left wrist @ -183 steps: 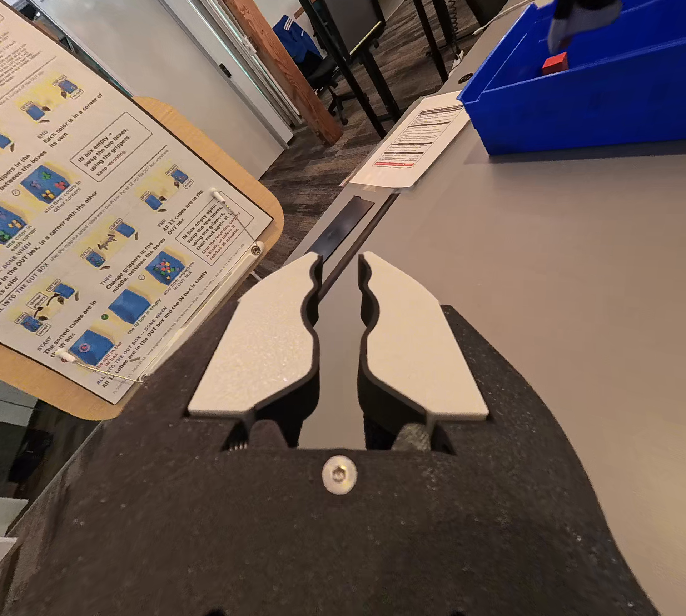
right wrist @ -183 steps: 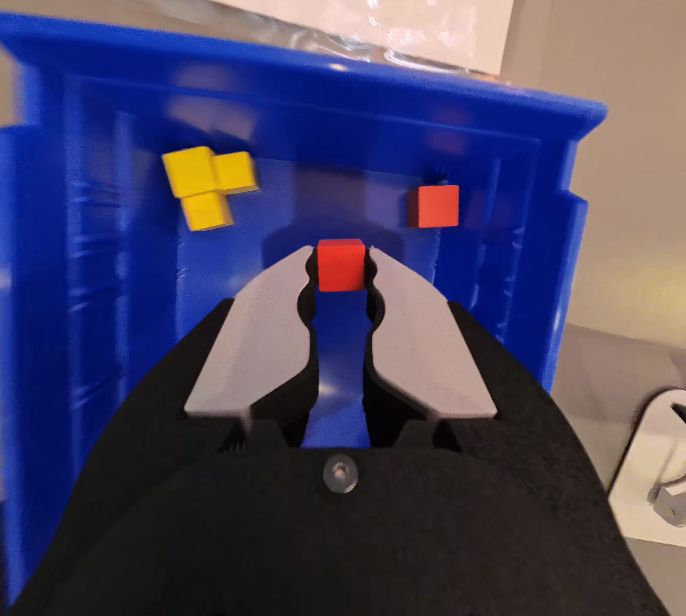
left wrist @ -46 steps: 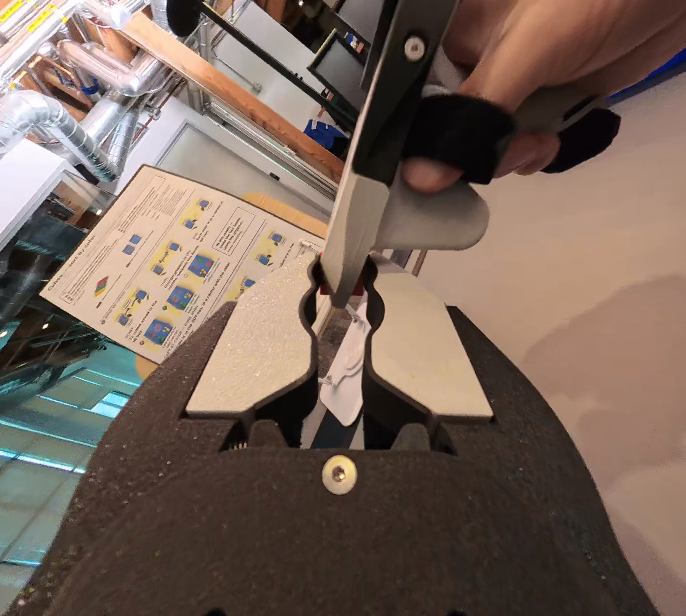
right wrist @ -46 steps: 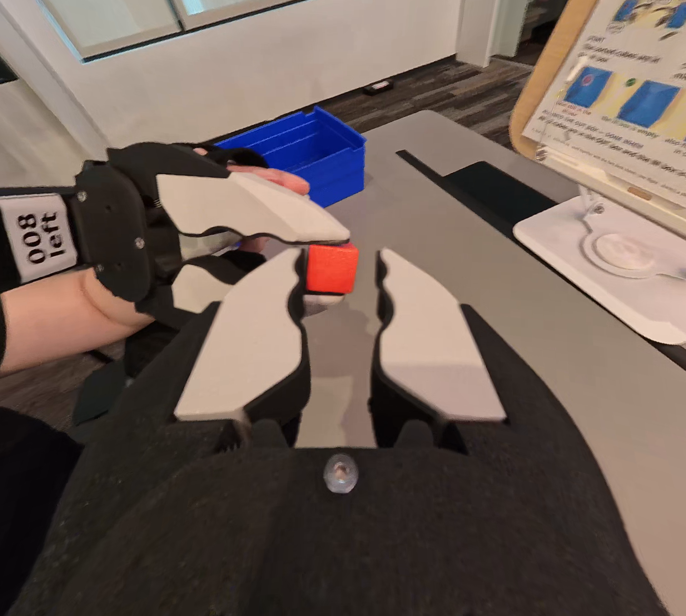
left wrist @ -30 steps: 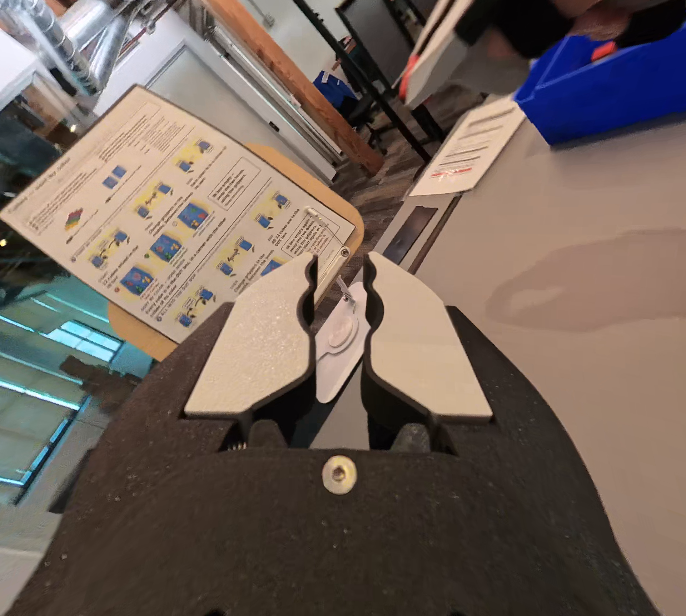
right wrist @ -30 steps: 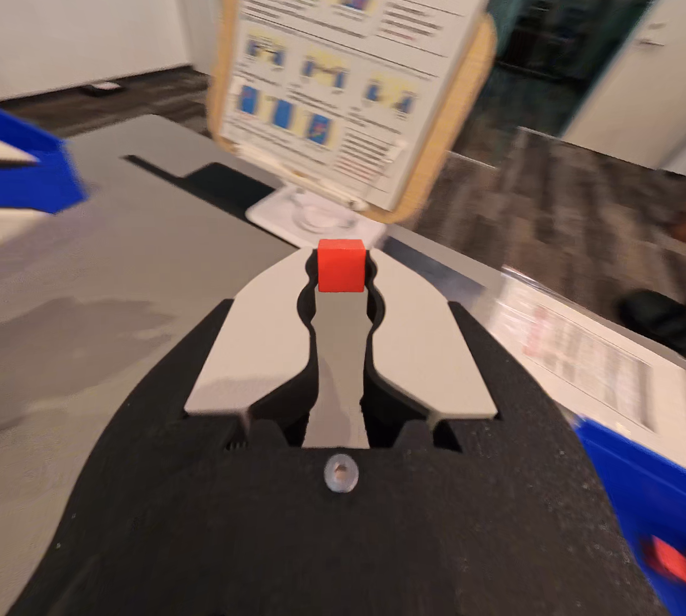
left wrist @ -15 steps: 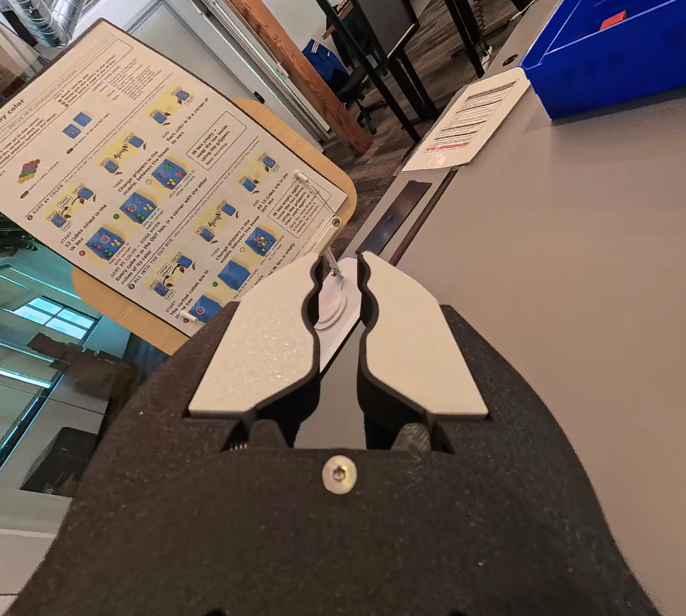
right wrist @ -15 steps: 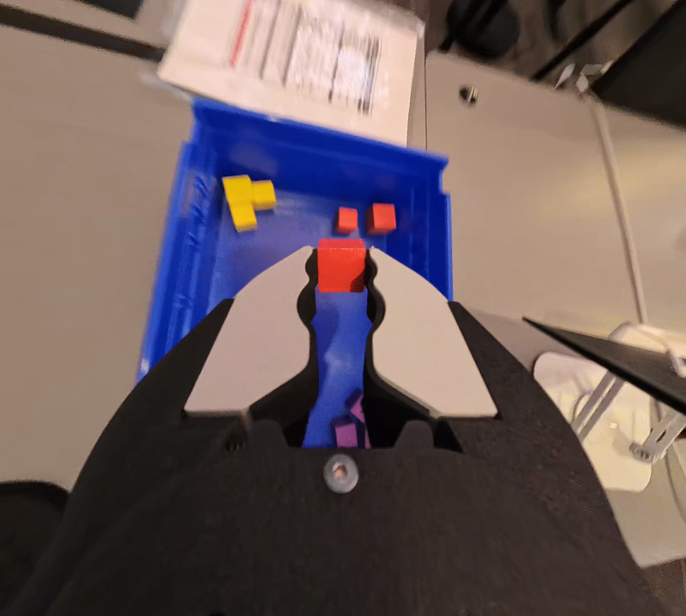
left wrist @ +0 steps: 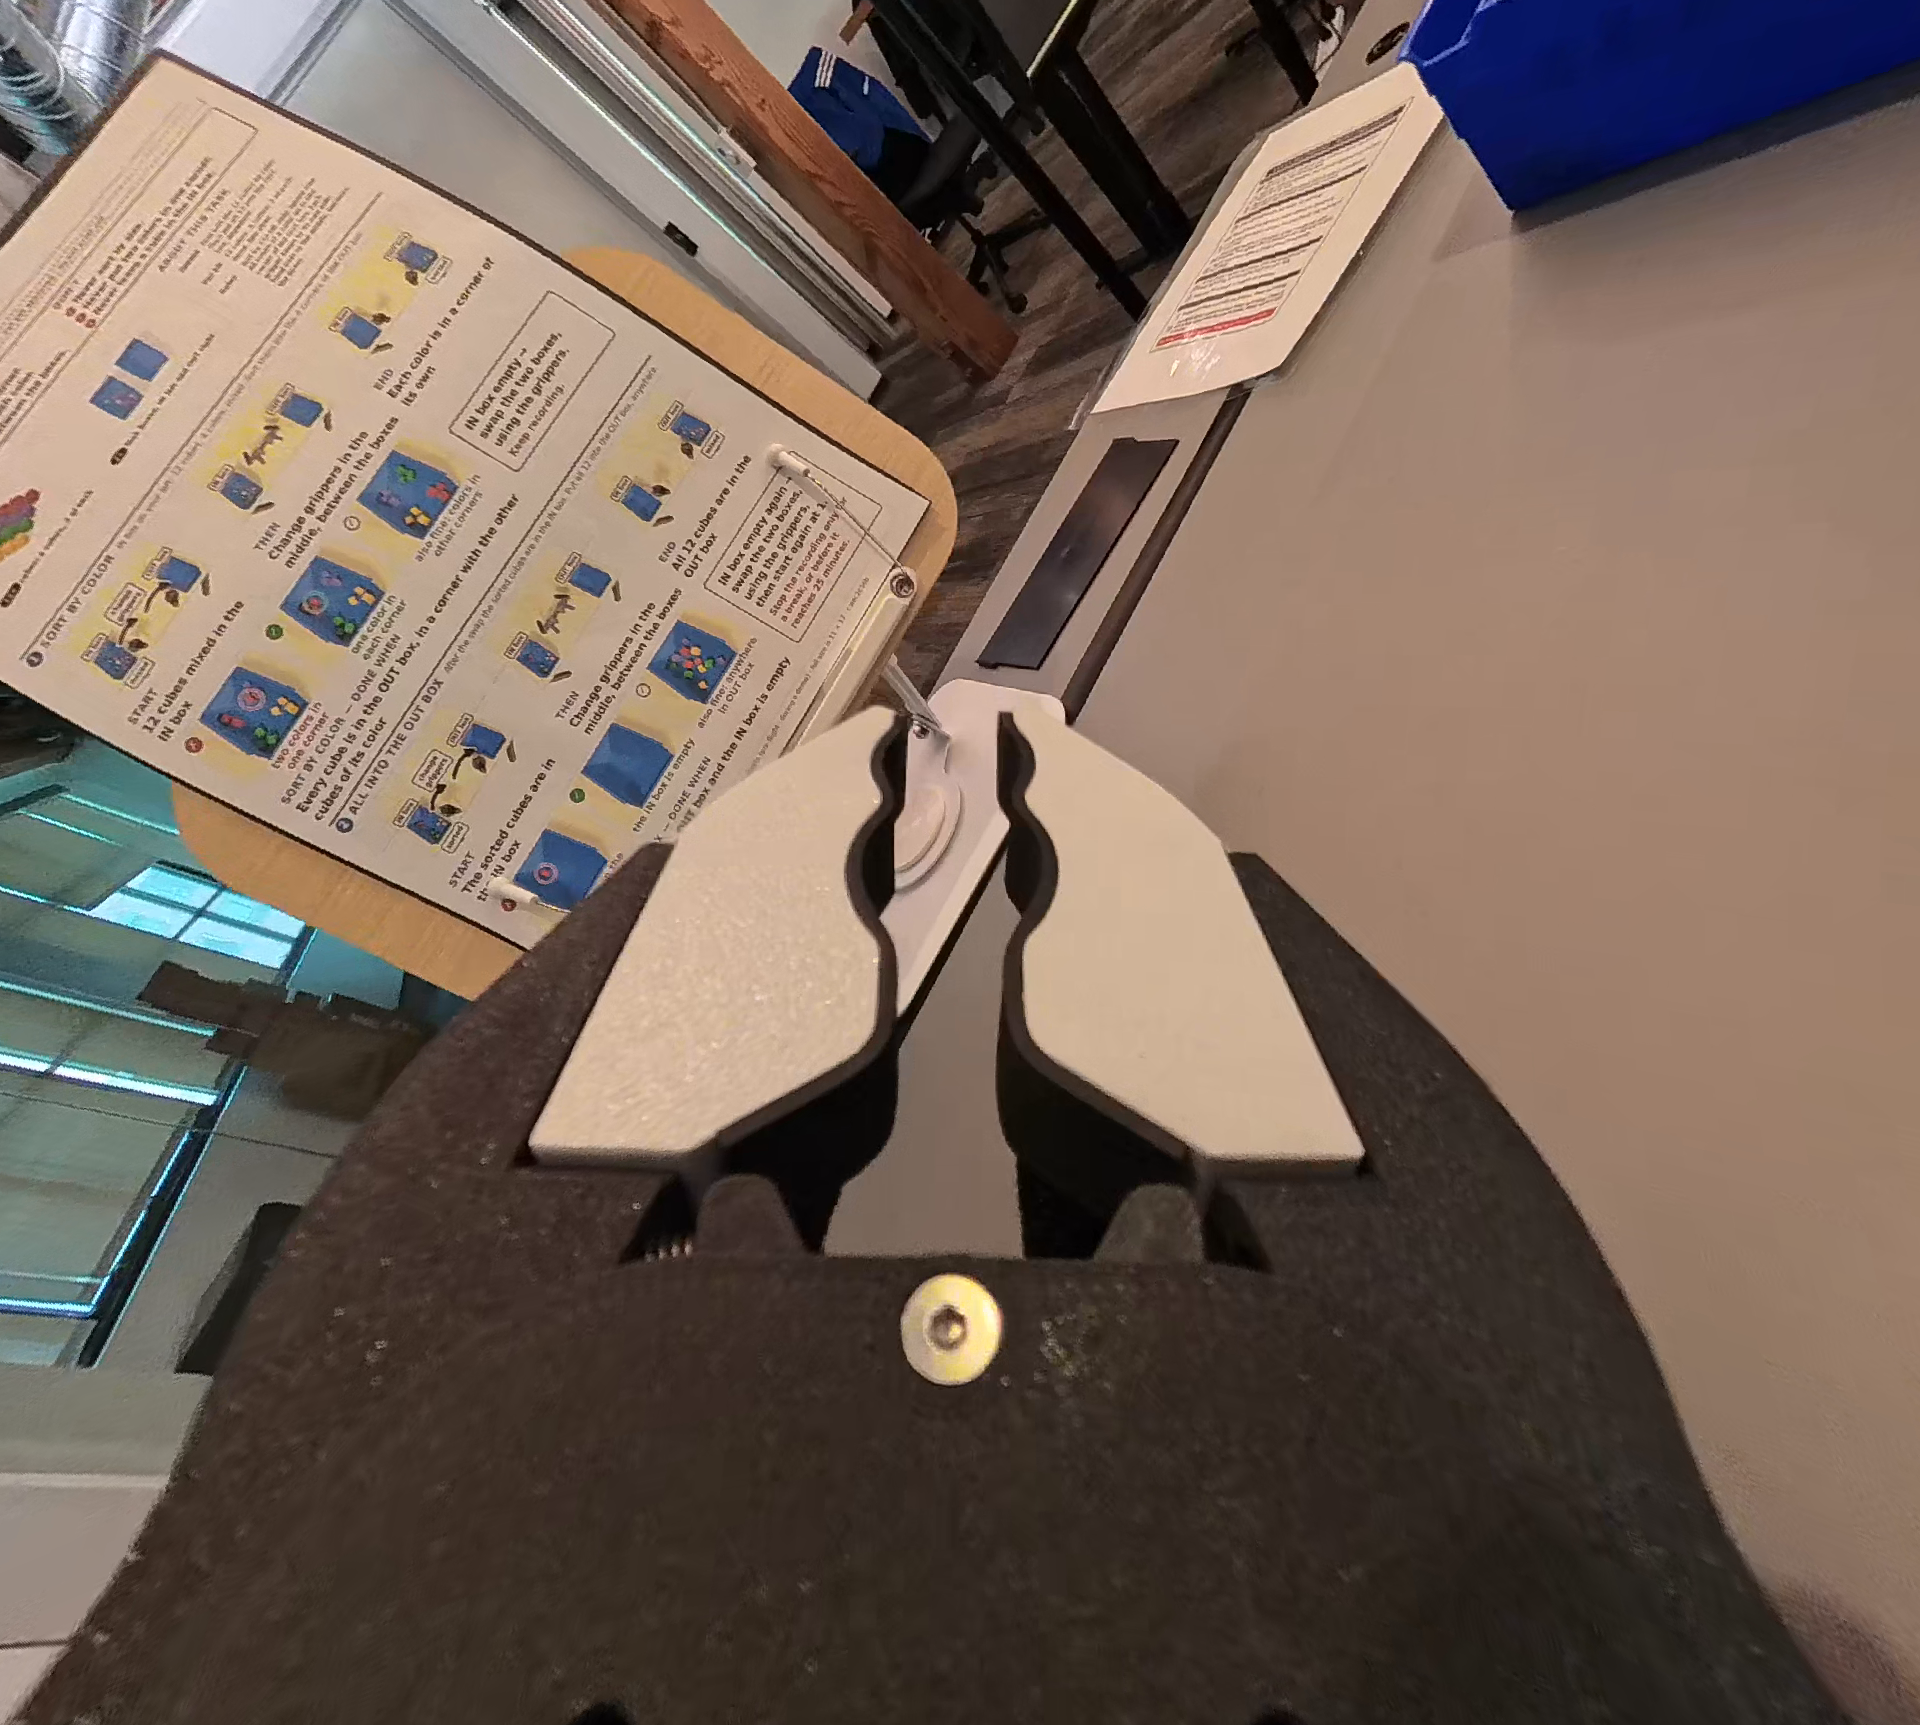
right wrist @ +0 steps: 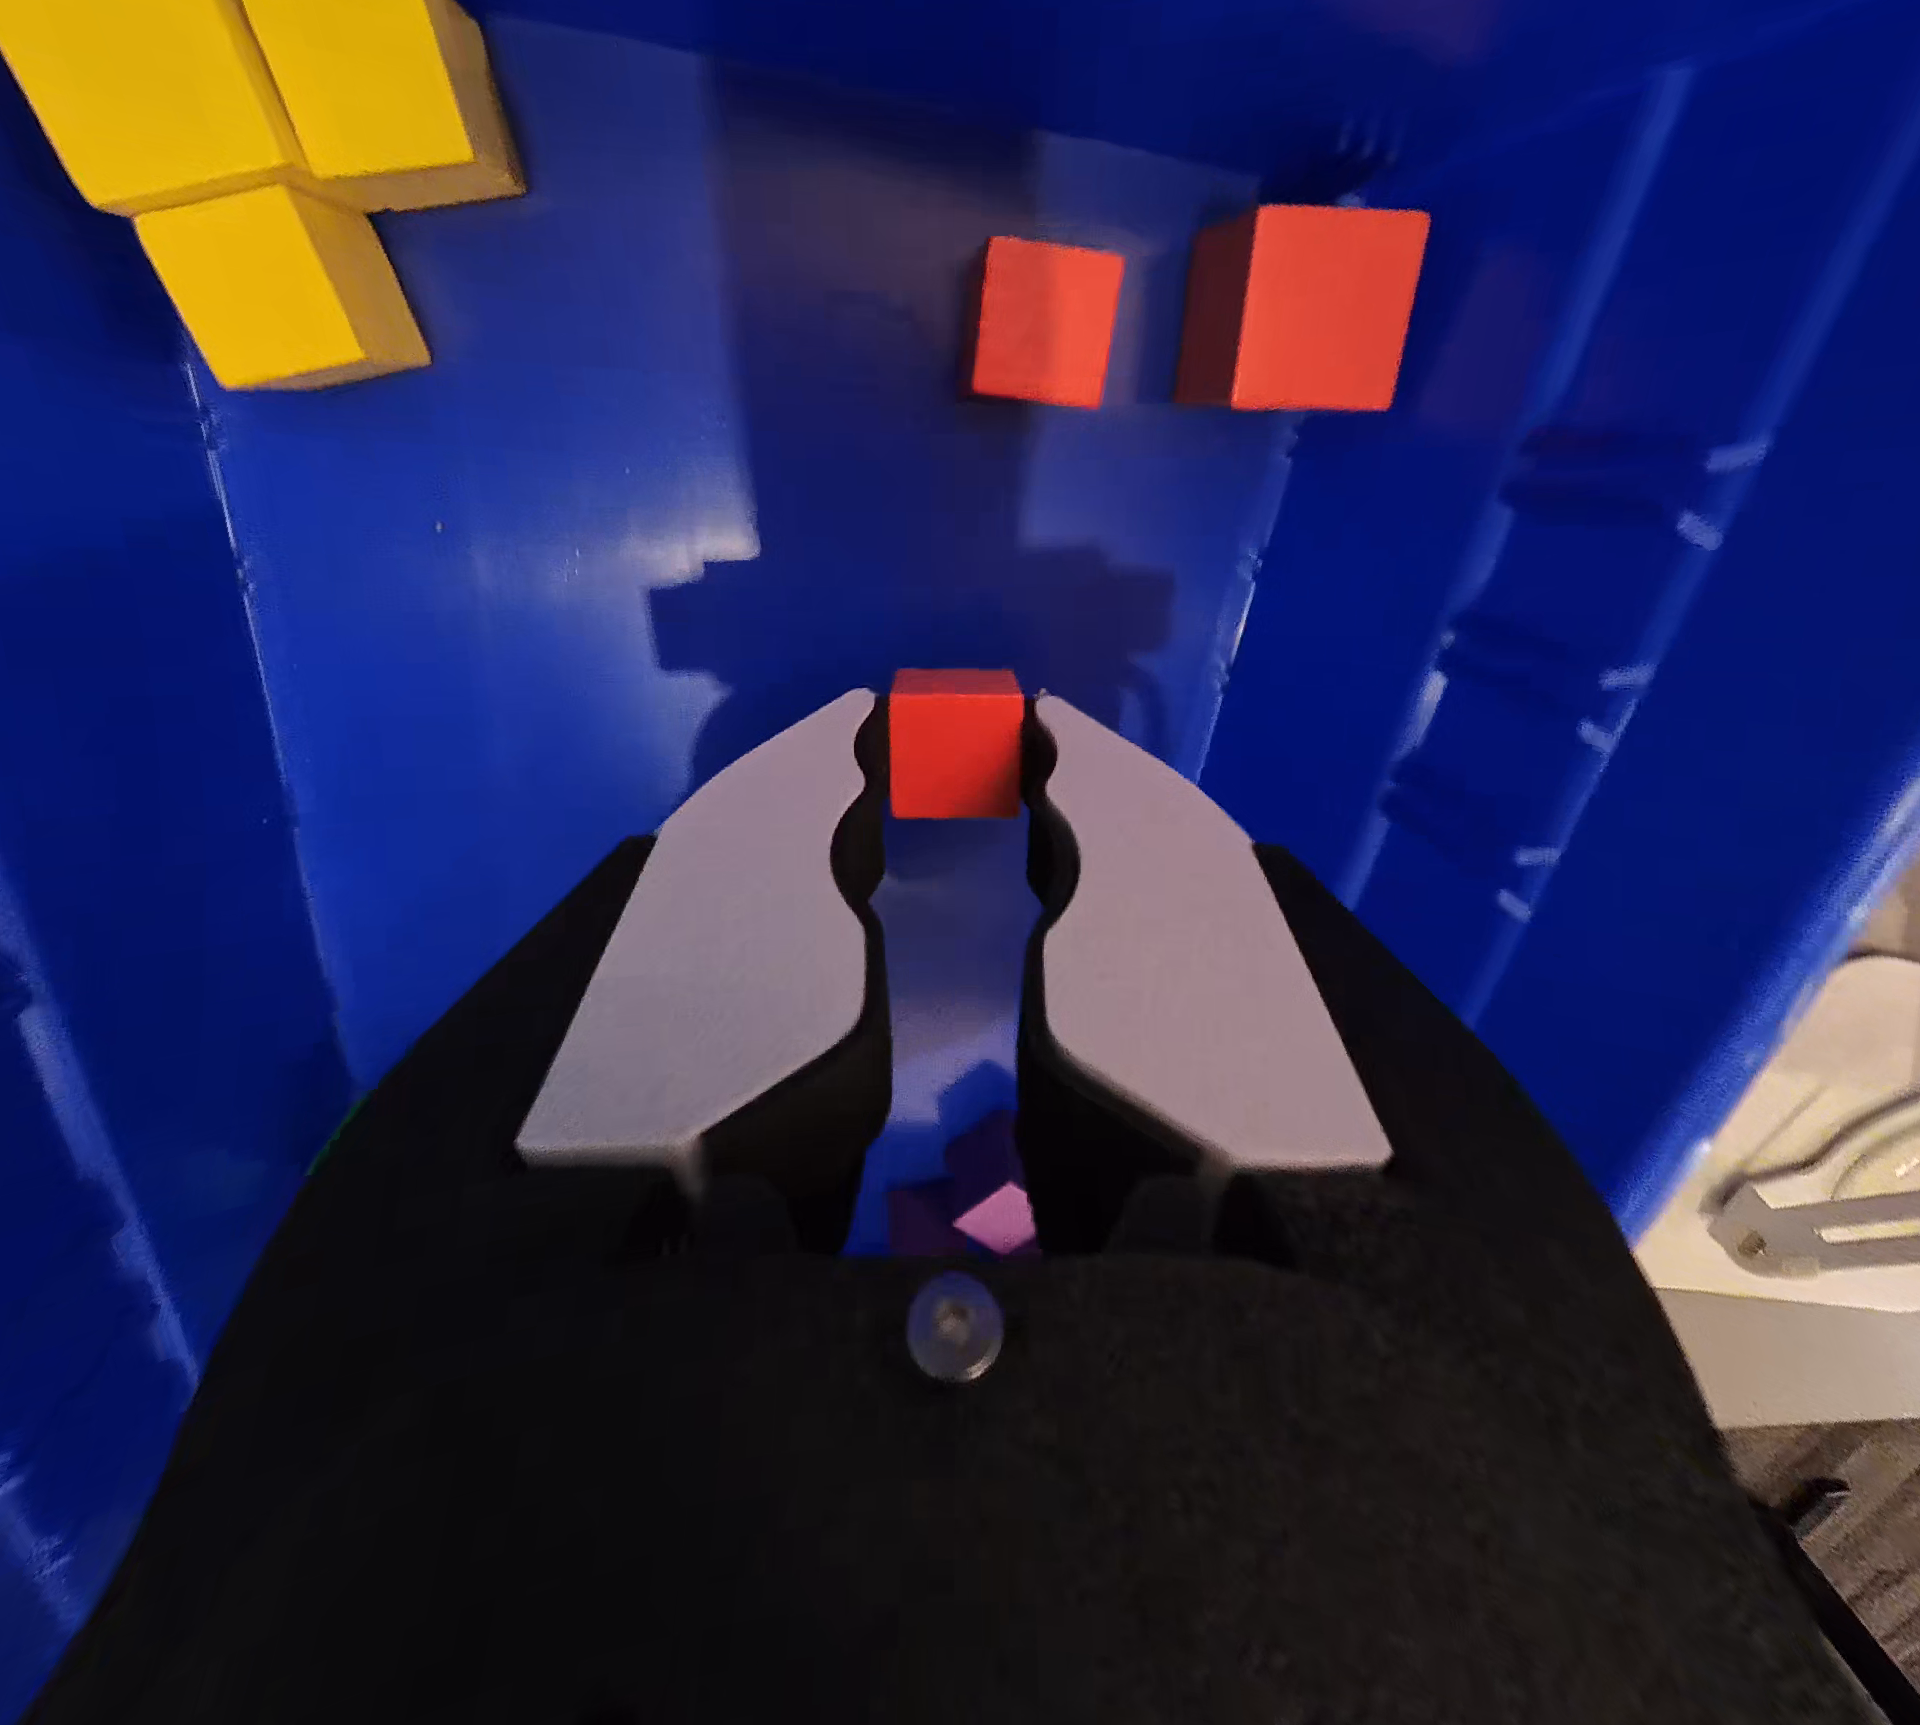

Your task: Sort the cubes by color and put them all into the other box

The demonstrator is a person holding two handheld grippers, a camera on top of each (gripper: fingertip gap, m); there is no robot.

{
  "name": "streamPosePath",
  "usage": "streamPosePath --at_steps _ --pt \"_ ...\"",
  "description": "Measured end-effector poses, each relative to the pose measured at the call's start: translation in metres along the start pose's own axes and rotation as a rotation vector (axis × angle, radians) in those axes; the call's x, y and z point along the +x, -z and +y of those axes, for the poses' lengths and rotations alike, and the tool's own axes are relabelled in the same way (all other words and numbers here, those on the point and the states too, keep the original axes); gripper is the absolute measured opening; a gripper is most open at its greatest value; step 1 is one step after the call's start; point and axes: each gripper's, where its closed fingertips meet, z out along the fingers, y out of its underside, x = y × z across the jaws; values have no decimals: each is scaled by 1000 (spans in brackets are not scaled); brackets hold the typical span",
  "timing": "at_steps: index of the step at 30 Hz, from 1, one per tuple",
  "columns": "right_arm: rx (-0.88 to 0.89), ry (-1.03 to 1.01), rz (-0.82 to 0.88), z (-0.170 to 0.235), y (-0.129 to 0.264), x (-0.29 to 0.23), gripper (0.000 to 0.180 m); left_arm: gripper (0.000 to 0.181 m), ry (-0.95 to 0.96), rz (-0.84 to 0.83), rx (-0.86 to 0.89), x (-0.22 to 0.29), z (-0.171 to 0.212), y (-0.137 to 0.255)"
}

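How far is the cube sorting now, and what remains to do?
Done: three yellow cubes sit grouped in one far corner of the blue box, two red cubes near the other; purple cubes lie nearer. In hand: the right tongs grip a third red cube above the floor. Left: release it beside the reds. The left tongs are empty.

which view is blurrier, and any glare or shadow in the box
Right wrist view: soft with motion blur, a pale sheen on the blue box floor and the gripper's shadow ahead of the held red cube. Left wrist view: sharp; wide-angle bending toward the edges.
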Motion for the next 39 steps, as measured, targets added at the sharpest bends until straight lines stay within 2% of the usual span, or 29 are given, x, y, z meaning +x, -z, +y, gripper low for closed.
streamPosePath --at_steps 9,18,26,33,39 --pt "-35 -22 -51 -11 -18 5 23 16 -28 15 -52 8 15 -5" --pt "-17 -12 -54 -17 -19 9 23 15 -49 30 -65 12 17 -9" --pt "32 3 -26 -21 -16 12 34 14 -53 31 -68 12 17 -8" --pt "160 27 37 -25 21 8 38 14 -66 39 -60 15 15 -5" --pt "374 17 162 -32 92 -7 37 14 -75 40 -35 15 4 -1"
